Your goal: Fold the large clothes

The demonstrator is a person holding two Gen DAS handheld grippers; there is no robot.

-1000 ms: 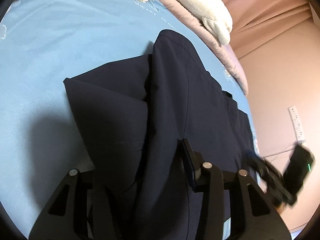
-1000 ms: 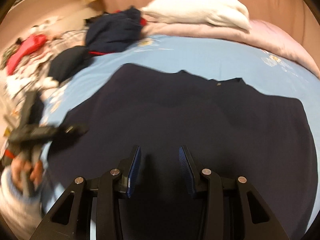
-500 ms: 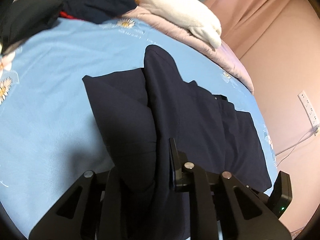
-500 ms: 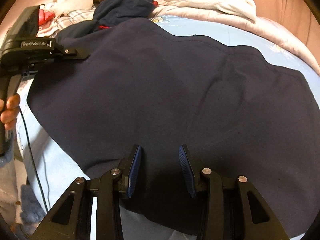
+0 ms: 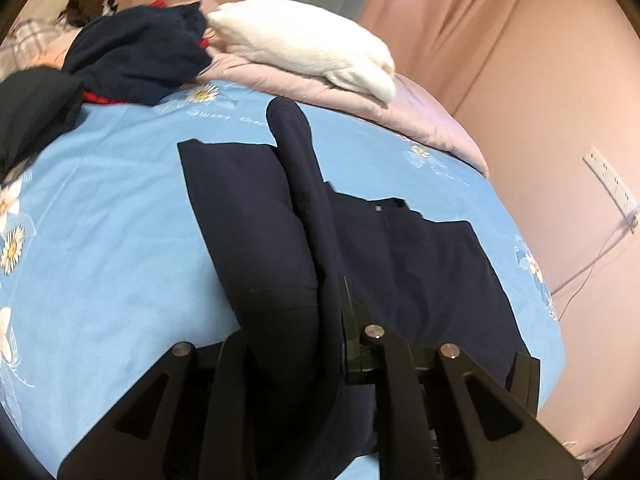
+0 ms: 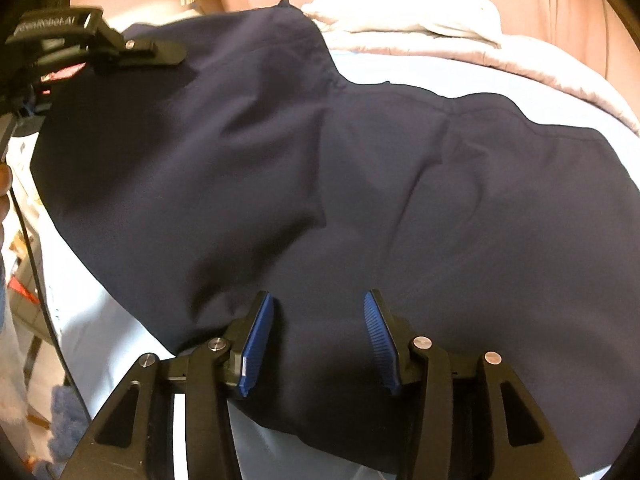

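- Left wrist view shows me the large dark navy garment (image 5: 400, 248) lying on the light blue daisy-print bedsheet (image 5: 100, 240), with one edge lifted into a tall ridge that runs straight into my left gripper (image 5: 304, 328).
- My left gripper is clenched on that raised fold; cloth bulges between and over the fingers, so the grip looks deep rather than a fingertip pinch.
- I judge the fabric soft, limp and fairly light: it sags between supports and creases wherever it bends. It has no stiffness to hold a fold line, so it needs support at two spread points along an edge or hem.
- Farther back I count one heap of dark clothes with red trim (image 5: 132, 60), one white pillow (image 5: 308, 52) and one pale pink quilt (image 5: 360, 100) under it.
- On the wall to the right sits one white power strip (image 5: 610, 178).
- Right wrist view shows the same garment draped wide across the bed, its left part hoisted by the left gripper (image 6: 160, 50) at upper left.
- My right gripper (image 6: 318, 340) hangs released, its two blue ribbed pads (image 6: 258, 340) apart just above the near hem, holding nothing.
- Best hold for it, I think, is that near hem, pinched through both layers.
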